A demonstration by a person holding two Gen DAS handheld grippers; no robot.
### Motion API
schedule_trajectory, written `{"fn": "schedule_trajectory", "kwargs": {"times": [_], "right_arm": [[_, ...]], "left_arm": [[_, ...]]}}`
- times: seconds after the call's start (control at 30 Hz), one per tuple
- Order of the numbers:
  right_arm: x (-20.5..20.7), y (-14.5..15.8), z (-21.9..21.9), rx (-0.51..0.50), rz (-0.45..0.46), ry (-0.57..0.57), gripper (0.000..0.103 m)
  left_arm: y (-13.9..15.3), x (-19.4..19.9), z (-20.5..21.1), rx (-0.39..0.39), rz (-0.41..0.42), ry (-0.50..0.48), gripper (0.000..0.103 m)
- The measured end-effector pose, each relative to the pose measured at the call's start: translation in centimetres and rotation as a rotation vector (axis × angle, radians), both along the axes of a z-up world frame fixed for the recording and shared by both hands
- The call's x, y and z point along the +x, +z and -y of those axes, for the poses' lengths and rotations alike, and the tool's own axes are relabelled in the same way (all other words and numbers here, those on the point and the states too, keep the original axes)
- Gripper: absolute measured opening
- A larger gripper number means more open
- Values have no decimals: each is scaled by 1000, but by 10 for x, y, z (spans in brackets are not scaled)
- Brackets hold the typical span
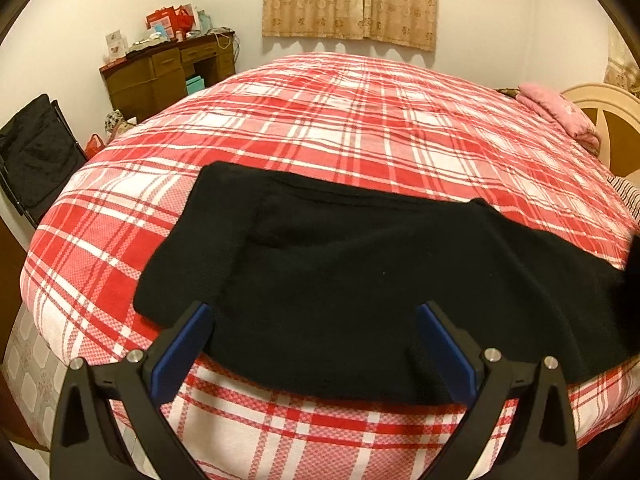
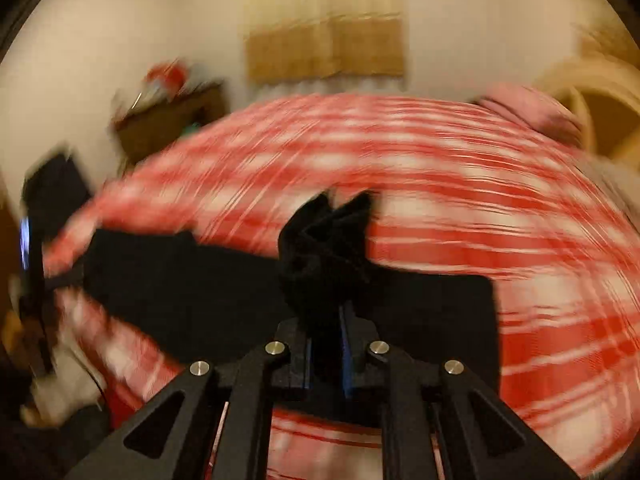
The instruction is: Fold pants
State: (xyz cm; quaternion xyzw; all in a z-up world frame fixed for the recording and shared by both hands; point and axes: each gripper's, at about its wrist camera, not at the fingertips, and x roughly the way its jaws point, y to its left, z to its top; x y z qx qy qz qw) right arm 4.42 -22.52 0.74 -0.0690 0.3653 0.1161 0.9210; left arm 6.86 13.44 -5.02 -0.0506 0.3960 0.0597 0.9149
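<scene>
Pants (image 1: pixel 360 280) of black fleece lie spread across the near part of the bed (image 1: pixel 340 128), which is covered in red and white plaid and serves as the landmark for everything else. Beyond the bed's far left corner stands a brown desk (image 1: pixel 168 76) piled with boxes and bags; a beige curtain (image 1: pixel 348 0) hangs on the wall behind the bed's far edge, and a pink pillow (image 1: pixel 560 114) sits at the bed's far right, by the pale headboard.

At the bed's near edge the left tool (image 1: pixel 314 312) hangs with its blue pads wide apart, one on each side of the pants' near hem, gripping nothing (whether the pads brush the cloth I cannot tell). Further right along that near edge, the right tool (image 2: pixel 326 320) is clamped tight on a bunched-up end of the pants, which sticks up in a dark wad above its fingertips; its view is heavily smeared.

As a judgement, the fold is only just under way: one end is lifted, while the rest of the pants lies flat on the bed. Carrying that end over the flat part, laying it down and squaring the edges all appear to remain.
</scene>
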Motion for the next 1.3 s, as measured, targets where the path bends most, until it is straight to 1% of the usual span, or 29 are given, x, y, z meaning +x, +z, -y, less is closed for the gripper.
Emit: {"fn": "schedule_trajectory", "kwargs": {"times": [0.1, 0.17, 0.2, 0.3, 0.33, 0.37, 0.4, 0.43, 0.47, 0.5, 0.53, 0.57, 0.6, 0.67, 0.73, 0.77, 0.8, 0.83, 0.87, 0.9, 0.93, 0.97, 1.0, 1.1, 1.13, 1.17, 1.27, 1.3], "right_arm": [[1, -38, -41, -113, -20, 65, 11], [-1, -59, -53, -202, -13, 53, 11], [-2, -68, -56, -228, -12, 37, 12], [-8, -75, -60, -252, 47, 8, 19], [-7, -75, -60, -249, 45, -9, 22], [-6, -74, -60, -242, 42, -21, 22], [-2, -73, -60, -220, 39, -38, 25], [2, -73, -61, -190, 31, -50, 30], [8, -73, -61, -155, 21, -52, 38], [12, -73, -63, -113, 10, -42, 53], [14, -72, -64, -66, -6, -23, 74], [13, -70, -67, -30, -23, 4, 80], [11, -68, -71, -23, -32, 27, 82], [7, -59, -76, 8, -42, 80, 82], [-1, -37, -66, 139, -24, 127, 81], [-2, -29, -61, 179, -10, 119, 81], [2, -18, -49, 230, 10, 89, 79], [5, -13, -41, 260, 24, 61, 67], [11, -10, -33, 279, 31, 29, 59], [20, -12, -25, 284, 28, -22, 41], [29, -16, -19, 273, 16, -71, 26], [41, -24, -17, 238, -11, -115, 21], [51, -35, -19, 206, -39, -131, 20], [66, -67, -40, 175, -103, -102, 20], [66, -71, -46, 172, -66, -115, 20], [68, -73, -48, 175, -53, -126, 20], [77, -71, -44, 225, -77, -154, 20], [77, -68, -42, 243, -88, -158, 20]], "left_arm": [[-1, 0, -3, -2, 0, -1, 103], [-1, -2, -6, -2, 3, 2, 103], [-1, -1, -7, -2, 4, 3, 103], [-6, 0, -11, -9, -3, 9, 103], [-8, 1, -12, -14, -8, 11, 103], [-10, 2, -12, -16, -11, 12, 103], [-11, 2, -11, -16, -13, 13, 103], [-12, 3, -10, -12, -13, 13, 103], [-12, 2, -9, -8, -12, 10, 103], [-12, 2, -8, -7, -12, 6, 103], [-11, 2, -7, -8, -13, -4, 103], [-11, 1, -6, -9, -12, -10, 103], [-9, -1, -7, -7, -8, -16, 103], [-6, -4, -10, 8, 4, -16, 103], [-4, -5, -15, 28, 14, -2, 103], [-4, -5, -18, 29, 15, 5, 103], [-5, -6, -21, 25, 16, 15, 103], [-5, -6, -27, 17, 18, 34, 103], [-5, -7, -32, 13, 19, 49, 103], [-5, -7, -36, 6, 20, 67, 103], [-5, -9, -42, -5, 20, 84, 103], [-6, -11, -49, -18, 17, 102, 103], [-6, -13, -53, -25, 15, 110, 103], [-9, -24, -65, -44, 11, 140, 103], [-11, -27, -67, -46, 9, 143, 103], [-12, -30, -70, -47, 6, 147, 103], [-16, -40, -81, -54, 0, 174, 103], [-17, -44, -86, -77, 0, 188, 103]]}}
